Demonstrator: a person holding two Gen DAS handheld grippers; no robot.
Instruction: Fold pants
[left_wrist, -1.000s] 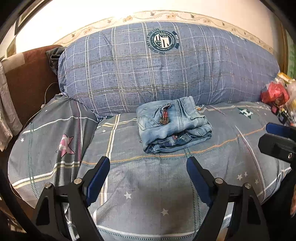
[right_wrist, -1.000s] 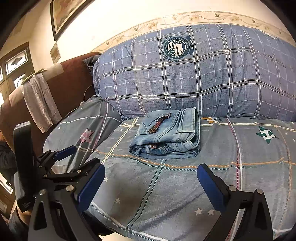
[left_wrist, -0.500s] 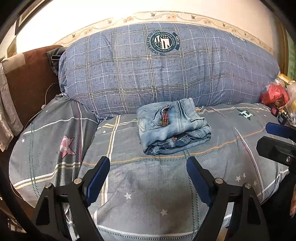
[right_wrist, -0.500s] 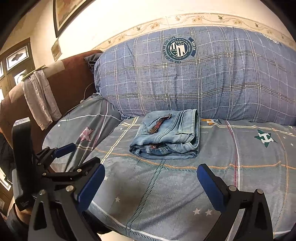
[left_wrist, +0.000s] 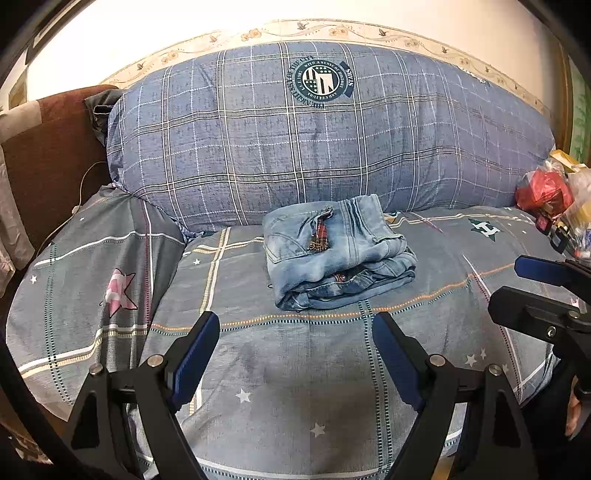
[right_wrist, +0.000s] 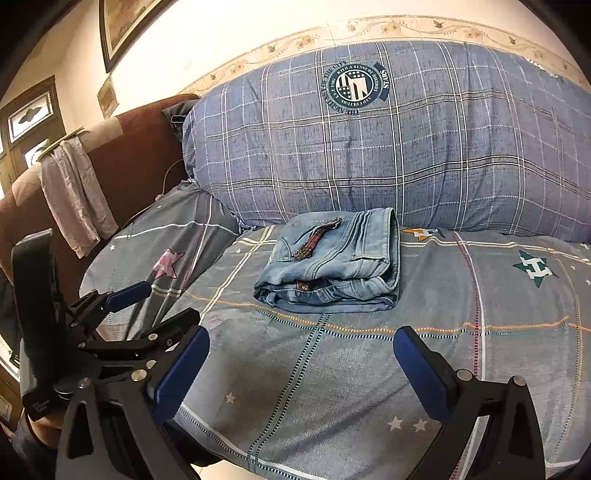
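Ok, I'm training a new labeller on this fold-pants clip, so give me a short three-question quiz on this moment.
1. True or false: the faded blue denim pants lie spread flat and unfolded on the grey-blue star-print bedsheet.
2. What stands right behind the pants? A) a wooden chair B) a big blue plaid pillow with a round crest C) a laundry basket
3. Fill in: the left gripper and the right gripper both have their jaws ____, with nothing between them.

Key: 1 false, they sit as a compact folded bundle; 2 B; 3 open.
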